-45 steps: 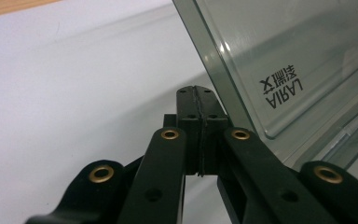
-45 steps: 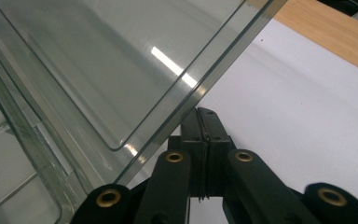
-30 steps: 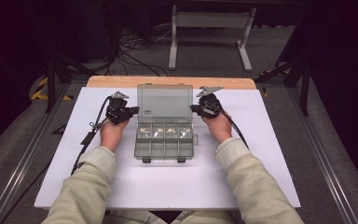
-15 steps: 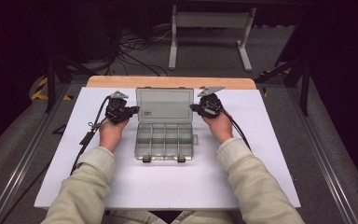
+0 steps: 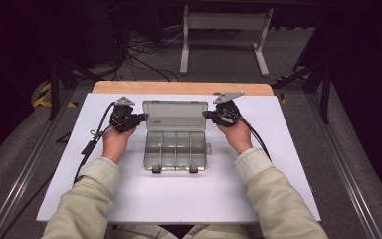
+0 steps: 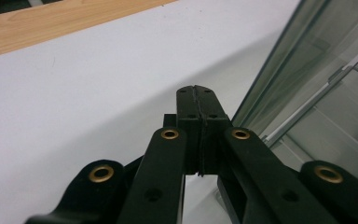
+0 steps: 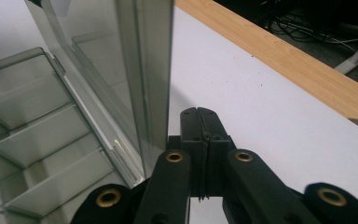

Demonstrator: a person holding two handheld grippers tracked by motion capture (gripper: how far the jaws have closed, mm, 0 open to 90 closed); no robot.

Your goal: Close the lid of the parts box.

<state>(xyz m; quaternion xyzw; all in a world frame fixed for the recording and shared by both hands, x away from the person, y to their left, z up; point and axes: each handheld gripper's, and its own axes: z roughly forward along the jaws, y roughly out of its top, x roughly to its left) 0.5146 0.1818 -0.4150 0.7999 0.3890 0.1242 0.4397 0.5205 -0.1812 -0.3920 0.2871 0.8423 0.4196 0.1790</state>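
A clear plastic compartment box [image 5: 175,152] lies open on the white sheet, its tray split into several empty cells. Its lid [image 5: 174,115] stands raised at the back. My left gripper [image 5: 142,117] is shut with nothing between its jaws, its tip at the lid's left edge. In the left gripper view the closed tips [image 6: 196,93] sit just beside the lid [image 6: 307,60]. My right gripper [image 5: 206,114] is shut and empty too, at the lid's right edge. In the right gripper view its tips [image 7: 199,114] sit just past the lid's edge [image 7: 154,70]. I cannot tell whether either gripper touches the lid.
The white sheet [image 5: 179,199] covers a wooden table [image 5: 179,87] whose far edge shows as a strip. Cables trail from both grippers along the forearms. A metal stand [image 5: 224,35] is on the floor beyond the table.
The lid's top edge sits slightly lower in the high view than a second ago. Both hands and grippers stay where they were, jaws still shut.
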